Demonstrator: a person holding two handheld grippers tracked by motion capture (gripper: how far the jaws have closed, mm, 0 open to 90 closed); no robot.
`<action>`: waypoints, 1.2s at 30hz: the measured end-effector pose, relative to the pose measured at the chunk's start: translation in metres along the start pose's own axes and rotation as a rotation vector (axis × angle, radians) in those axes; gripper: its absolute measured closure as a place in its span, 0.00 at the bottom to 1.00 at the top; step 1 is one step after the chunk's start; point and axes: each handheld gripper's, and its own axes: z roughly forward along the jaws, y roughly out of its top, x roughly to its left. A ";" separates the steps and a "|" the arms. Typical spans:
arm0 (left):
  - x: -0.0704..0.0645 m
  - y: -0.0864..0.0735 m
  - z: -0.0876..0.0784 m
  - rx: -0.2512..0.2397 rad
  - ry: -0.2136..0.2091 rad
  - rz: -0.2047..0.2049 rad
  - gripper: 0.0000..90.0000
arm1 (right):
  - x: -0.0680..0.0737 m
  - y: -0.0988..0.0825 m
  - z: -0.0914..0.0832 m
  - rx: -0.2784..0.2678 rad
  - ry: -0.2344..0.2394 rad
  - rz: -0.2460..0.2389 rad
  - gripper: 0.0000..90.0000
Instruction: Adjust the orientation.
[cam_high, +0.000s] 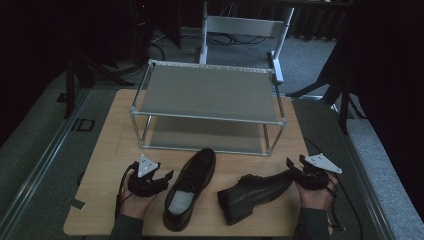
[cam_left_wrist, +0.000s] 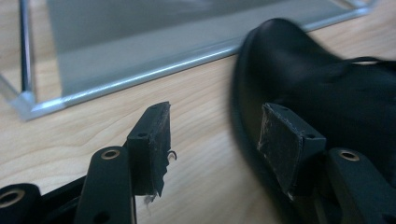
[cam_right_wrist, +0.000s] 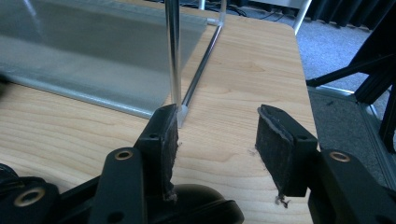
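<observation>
The worktop (cam_high: 115, 150) carried a two-tier metal shoe rack (cam_high: 207, 92) toward its far edge, both tiers bare. Between the rack and the near edge lay two black leather shoes. The left shoe (cam_high: 190, 187) stood upright near the middle of the near edge, toe toward the rack, its pale insole showing. The right shoe (cam_high: 255, 192) lay more crosswise toward the near right corner, heel end toward the right edge.

Both looked like stiff-soled dress shoes with smooth, polished uppers: moderately heavy for one claw, firm at the heel and sole, softer and likely slippery over the toe. The collar at the heel seemed the best hold, one pad inside the opening and one outside, where the leather is reinforced and a pinch would not crease it.

The left claw (cam_high: 164, 177) sat just beside the left shoe's outer side, jaws spread wide and pinching nothing; in the left gripper view one pad (cam_left_wrist: 280, 142) stood in front of the shoe's side. The right claw (cam_high: 295, 167) hovered at the right shoe's heel, jaws spread and empty, the heel just beneath them in the right gripper view.
</observation>
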 end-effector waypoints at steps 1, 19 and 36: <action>-0.002 0.001 -0.003 -0.002 -0.004 0.010 0.50 | 0.000 0.000 0.000 0.000 0.000 -0.001 0.53; -0.029 0.008 -0.026 -0.012 -0.183 0.160 0.52 | 0.006 0.004 0.000 -0.003 0.028 -0.013 0.47; -0.035 0.006 -0.003 0.084 -0.195 0.193 0.59 | 0.008 0.004 0.001 -0.004 0.029 -0.018 0.47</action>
